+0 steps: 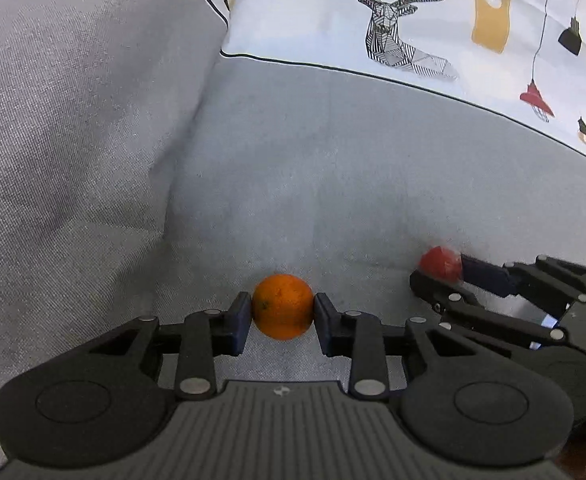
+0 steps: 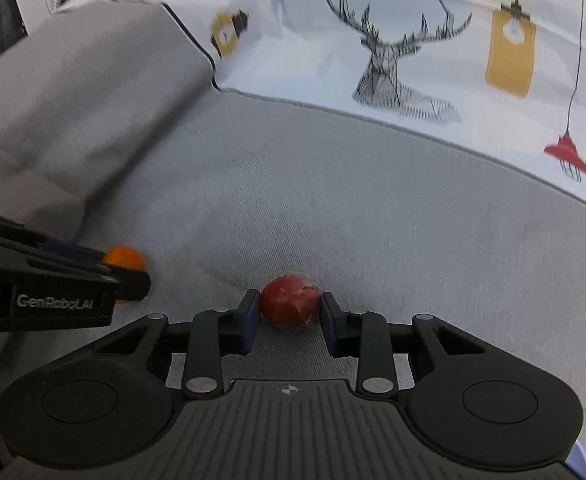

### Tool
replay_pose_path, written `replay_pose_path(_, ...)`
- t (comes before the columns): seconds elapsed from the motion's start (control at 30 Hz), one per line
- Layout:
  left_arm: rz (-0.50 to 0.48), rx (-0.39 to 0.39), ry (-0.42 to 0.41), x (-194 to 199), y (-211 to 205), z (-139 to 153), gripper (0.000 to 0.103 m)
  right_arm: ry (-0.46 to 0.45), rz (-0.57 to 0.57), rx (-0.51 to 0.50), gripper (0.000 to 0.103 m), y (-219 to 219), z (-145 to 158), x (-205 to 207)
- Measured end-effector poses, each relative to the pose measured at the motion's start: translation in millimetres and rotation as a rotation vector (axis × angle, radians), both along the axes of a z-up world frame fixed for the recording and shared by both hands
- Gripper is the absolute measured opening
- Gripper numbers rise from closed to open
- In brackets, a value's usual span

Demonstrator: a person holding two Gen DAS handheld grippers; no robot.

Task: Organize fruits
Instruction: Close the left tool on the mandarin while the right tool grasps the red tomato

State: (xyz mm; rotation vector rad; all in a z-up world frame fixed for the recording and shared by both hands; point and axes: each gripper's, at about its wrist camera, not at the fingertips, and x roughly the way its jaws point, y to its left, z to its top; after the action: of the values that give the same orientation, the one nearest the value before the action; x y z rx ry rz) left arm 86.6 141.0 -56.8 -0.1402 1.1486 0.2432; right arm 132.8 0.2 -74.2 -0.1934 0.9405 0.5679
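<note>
Your left gripper (image 1: 282, 307) has its fingers clamped on the orange (image 1: 282, 306), pads touching it on both sides at about its widest line, low over the grey sofa seat (image 1: 333, 168). Your right gripper (image 2: 290, 306) brackets a red fruit (image 2: 290, 300) that looks wrapped in clear film; its left pad touches the fruit, but on the right I cannot tell whether pad and wrap really meet, so treat that hold as unproven.

The main risk is the red fruit: if the film is slick, it may slide or spin out as you lift, and a round fruit on a soft cushion will likely roll toward the seam by the armrest (image 1: 73, 120). Squeeze until both pads seat before rising.

The orange is round too, held only by two small pads; a quick swing could twist it loose.

Both grippers sit near each other, so crossing paths risks a knock. No bowl or tray shows yet.
</note>
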Motion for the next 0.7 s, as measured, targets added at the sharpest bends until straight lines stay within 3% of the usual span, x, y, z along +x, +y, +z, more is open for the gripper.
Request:
replay_pose_path(0.47,-0.031,0.008,0.02,8.3,-3.0,-7.4,0.038,-0.005,0.002,0.015,0.034,-2.7,1.0,0.2)
replay_pose_path(0.7,-0.024,-0.009,-0.044,3.3,-2.3,3.4,0.037,-0.05,-0.019,0.056,0.034,-10.2,18.1,-4.5)
